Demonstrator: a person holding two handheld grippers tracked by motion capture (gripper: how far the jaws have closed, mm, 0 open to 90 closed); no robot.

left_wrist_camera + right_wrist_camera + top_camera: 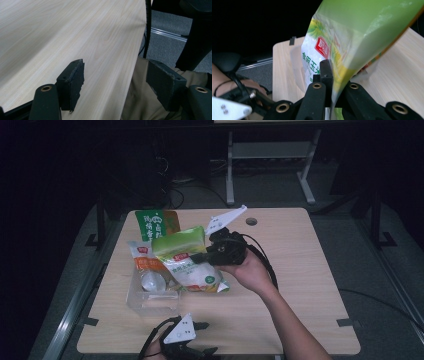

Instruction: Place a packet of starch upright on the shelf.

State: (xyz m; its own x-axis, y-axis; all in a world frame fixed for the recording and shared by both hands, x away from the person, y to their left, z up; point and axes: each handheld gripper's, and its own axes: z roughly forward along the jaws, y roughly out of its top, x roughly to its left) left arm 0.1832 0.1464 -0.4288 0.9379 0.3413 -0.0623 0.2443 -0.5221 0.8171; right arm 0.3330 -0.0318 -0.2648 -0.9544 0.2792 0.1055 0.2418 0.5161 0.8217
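Note:
A green-and-white food bag (187, 262) hangs tilted above the table, its lower end over a clear plastic bin (150, 304). My right gripper (199, 256) comes in from the right and is shut on the bag's edge. In the right gripper view the two black jaws (332, 72) pinch the thin side seam of the bag (352, 32), which rises up and to the right. My left gripper (207, 338) rests at the table's near edge, open and with nothing in it. In the left gripper view its pads (72, 80) stand wide apart over the wooden table (75, 32).
An orange-and-white bag (145, 262) and a round whitish packet (152, 281) sit in the bin. A dark green bag (152, 224) stands behind it. The table's right half (300, 270) is bare wood. A cable (148, 27) hangs past the near edge.

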